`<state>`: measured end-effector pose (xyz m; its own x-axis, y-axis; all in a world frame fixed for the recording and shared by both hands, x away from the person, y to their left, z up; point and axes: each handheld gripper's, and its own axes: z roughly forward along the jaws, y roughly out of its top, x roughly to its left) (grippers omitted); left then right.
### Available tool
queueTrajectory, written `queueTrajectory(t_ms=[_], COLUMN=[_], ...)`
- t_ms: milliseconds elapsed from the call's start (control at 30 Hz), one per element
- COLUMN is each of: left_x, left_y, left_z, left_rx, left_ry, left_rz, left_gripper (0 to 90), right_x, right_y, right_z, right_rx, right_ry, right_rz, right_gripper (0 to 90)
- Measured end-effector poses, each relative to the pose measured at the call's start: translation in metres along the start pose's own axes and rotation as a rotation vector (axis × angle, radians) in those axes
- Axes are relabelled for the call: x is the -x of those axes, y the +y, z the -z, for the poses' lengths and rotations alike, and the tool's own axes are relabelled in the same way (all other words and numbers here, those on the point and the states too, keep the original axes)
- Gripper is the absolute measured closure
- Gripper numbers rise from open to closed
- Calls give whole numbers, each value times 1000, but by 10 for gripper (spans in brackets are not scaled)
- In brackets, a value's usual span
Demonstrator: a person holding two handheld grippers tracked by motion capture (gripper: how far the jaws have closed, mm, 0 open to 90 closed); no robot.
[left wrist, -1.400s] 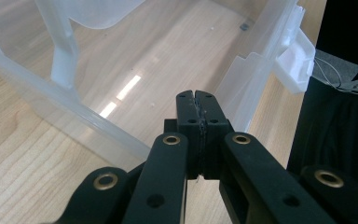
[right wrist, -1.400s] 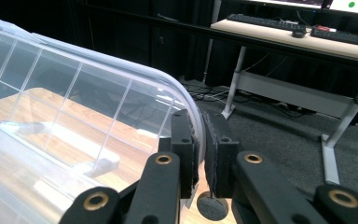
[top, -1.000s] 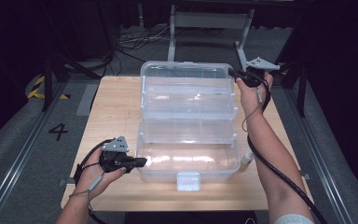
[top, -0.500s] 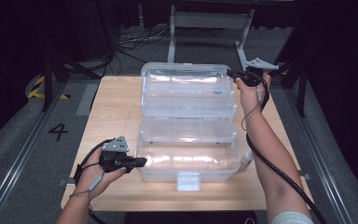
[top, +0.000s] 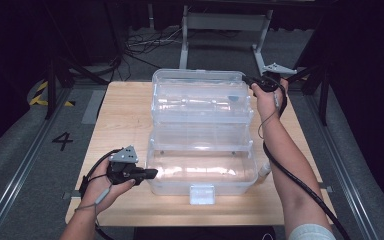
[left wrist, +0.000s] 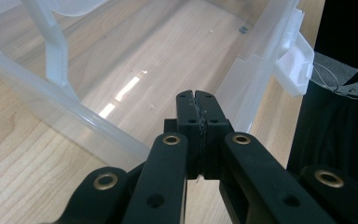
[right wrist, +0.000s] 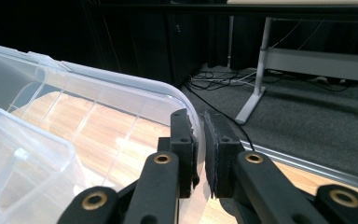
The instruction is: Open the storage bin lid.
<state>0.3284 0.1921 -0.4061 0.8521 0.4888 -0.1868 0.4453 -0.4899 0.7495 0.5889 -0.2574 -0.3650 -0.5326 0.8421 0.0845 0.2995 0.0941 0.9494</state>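
A clear plastic organizer box (top: 202, 145) is sitting in the middle of the wooden tabletop (top: 125, 115), running from the near edge toward the far edge, and it is standing open: the deep base (top: 202, 172) lies by the near edge with its white latch (top: 202, 194) facing the person, and the hinged lid (top: 200, 95) is leaning back toward the far edge. The right gripper (top: 247, 80) is pinching the lid's rim at its far right corner, the curved clear edge caught between the black pads. The left gripper (top: 152, 173) is pressed together with nothing between its jaws, its tips resting against the base's left wall near the front corner, seemingly steadying it. The base is looking empty. I judge the lid is either almost fully opened or about to be brought down; the latch is not yet fastened, so closing remains undone.
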Motion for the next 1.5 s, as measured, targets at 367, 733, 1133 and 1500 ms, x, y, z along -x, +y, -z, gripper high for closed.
queueTrajectory(t_ms=[367, 733, 1133, 1500], left_x=[0, 0, 1, 1], left_y=[0, 0, 0, 0], left_z=[0, 0, 0, 0], left_rx=[-1, -1, -4, -6], left_ry=[0, 1, 5, 5], left_rz=[0, -6, -10, -13], left_gripper=[898, 897, 895, 887], right_x=[4, 9, 11, 13], right_y=[-3, -7, -10, -14], right_z=[-7, -14, -18, -22], right_rx=[-33, -65, -92, -109], right_ry=[7, 13, 11, 15], right_rz=[-30, -52, -70, -94], right_gripper=[830, 829, 828, 827])
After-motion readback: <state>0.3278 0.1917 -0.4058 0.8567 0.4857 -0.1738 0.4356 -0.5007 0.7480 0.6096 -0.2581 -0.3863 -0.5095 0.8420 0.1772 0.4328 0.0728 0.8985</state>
